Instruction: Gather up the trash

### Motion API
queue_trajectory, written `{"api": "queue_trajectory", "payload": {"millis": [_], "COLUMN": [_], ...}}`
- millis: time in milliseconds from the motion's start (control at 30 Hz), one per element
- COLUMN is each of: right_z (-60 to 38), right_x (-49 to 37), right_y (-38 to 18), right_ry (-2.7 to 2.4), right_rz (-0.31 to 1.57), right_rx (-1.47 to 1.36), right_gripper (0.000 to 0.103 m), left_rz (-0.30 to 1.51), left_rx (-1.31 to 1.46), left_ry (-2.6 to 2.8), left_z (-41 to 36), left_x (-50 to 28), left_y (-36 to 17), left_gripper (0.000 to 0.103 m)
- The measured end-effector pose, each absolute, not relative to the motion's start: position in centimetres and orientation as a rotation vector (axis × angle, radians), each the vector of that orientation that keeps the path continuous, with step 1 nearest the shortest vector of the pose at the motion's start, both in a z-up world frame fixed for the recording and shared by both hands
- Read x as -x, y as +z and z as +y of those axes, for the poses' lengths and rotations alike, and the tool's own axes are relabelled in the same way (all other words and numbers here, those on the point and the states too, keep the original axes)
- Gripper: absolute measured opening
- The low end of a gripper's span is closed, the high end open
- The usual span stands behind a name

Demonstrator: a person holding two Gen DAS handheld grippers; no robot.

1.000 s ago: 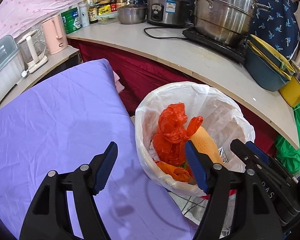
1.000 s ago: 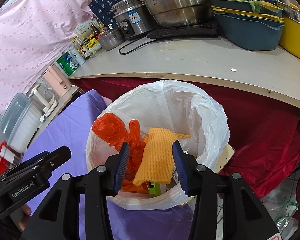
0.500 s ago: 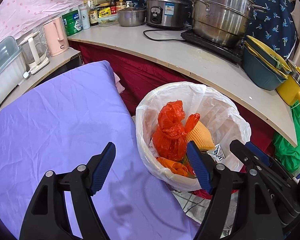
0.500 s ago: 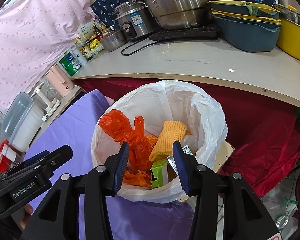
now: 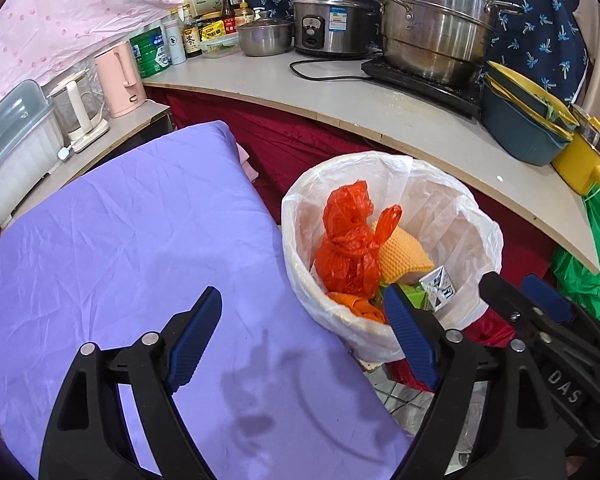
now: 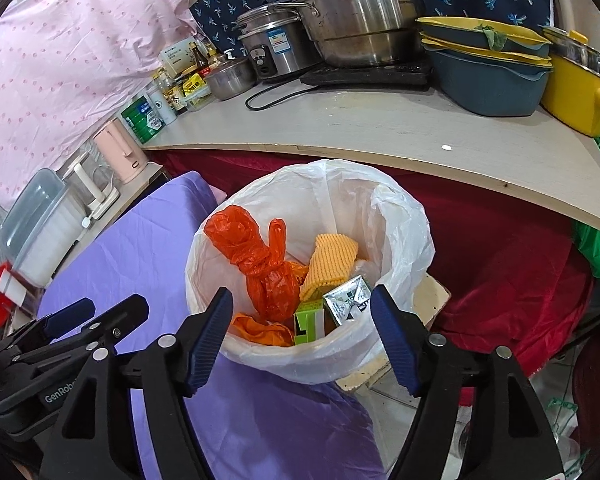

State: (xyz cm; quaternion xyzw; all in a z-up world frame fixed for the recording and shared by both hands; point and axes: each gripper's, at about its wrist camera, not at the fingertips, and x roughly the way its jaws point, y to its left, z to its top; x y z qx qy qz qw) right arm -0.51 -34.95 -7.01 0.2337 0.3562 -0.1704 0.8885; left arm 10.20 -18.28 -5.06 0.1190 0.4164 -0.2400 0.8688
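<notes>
A cluttered kitchen counter [image 6: 380, 128] curves behind a purple-covered table [image 5: 132, 240]. Just beside the table's edge stands a white-lined trash bin [image 6: 400, 220] holding an orange plastic bag [image 6: 260, 264], a yellow foam net [image 6: 332, 260] and small cartons. The right gripper [image 6: 302, 336] hovers above the bin rim, jaws spread and empty; the left gripper [image 5: 302, 340] likewise (over the table). Risk: a low finger could snag the loose liner and tip the bin.
</notes>
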Motion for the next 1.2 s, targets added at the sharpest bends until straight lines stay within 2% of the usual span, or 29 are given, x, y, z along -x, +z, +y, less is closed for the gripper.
{"api": "queue_trajectory", "payload": {"millis": [67,333,600,667,1200], "right_z": [-34.8,-34.2,-33.7,-33.6,-32.7], "right_x": [0.9,2.1,2.6,2.7,3.8], "right_y": [-6.9,-6.3,-6.3,-6.5,-6.9], "right_ry": [-0.362,-0.389,-0.391,-0.387,-0.399], "right_rz": [0.743,0.758,0.780,0.792,0.809], "right_rx": [-0.471,-0.423,-0.389,-0.390,-0.348], "right_gripper": [0.071,0.084,0.087,0.097,0.097], "left_rz": [0.868,0.876,0.880,0.879,0.899], "left_rx": [-0.253,-0.258,-0.279,-0.280,-0.265], "left_ry": [-0.495,-0.470,-0.444,-0.440,-0.416], "left_z": [-18.0,-17.0,-16.4,-16.3,-14.5], "left_x": [-9.9,-9.1,-8.2,-8.0,-7.0], "left_y": [-5.2,-5.5,-6.0,-6.1,-6.6], "left_gripper": [0.087,0.090,0.093,0.093,0.094]}}
